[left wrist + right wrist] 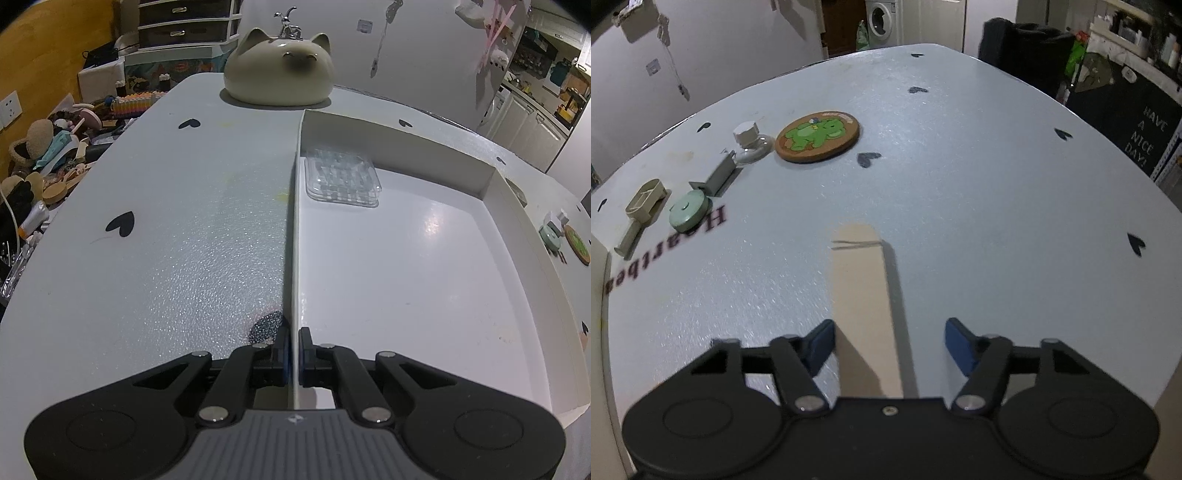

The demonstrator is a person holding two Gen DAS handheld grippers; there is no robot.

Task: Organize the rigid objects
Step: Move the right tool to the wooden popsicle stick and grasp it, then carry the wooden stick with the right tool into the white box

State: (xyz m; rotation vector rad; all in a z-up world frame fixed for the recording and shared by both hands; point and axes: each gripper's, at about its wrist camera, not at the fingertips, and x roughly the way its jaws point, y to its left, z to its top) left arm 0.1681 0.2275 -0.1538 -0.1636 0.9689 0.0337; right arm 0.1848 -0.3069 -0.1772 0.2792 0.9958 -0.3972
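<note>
My left gripper (294, 350) is shut on the left wall of a shallow white box (491, 181) that lies on the pale table. A clear plastic case (341, 177) lies in the box's far left corner. My right gripper (889, 341) is open over a flat wooden stick (862, 295) lying on the table; the stick runs between the fingers, nearer the left one, and is not gripped. Further left lie a round cork coaster with a green figure (817, 136), a white knob on a clear base (750, 142), a grey block (718, 175), a mint round disc (687, 213) and a beige scoop (642, 210).
A cream cat-shaped ceramic jar (279, 70) stands at the table's far edge beyond the box. Cluttered toys and brushes lie off the table's left side (55, 158). A dark shelf unit (1126, 110) stands off the table to the right.
</note>
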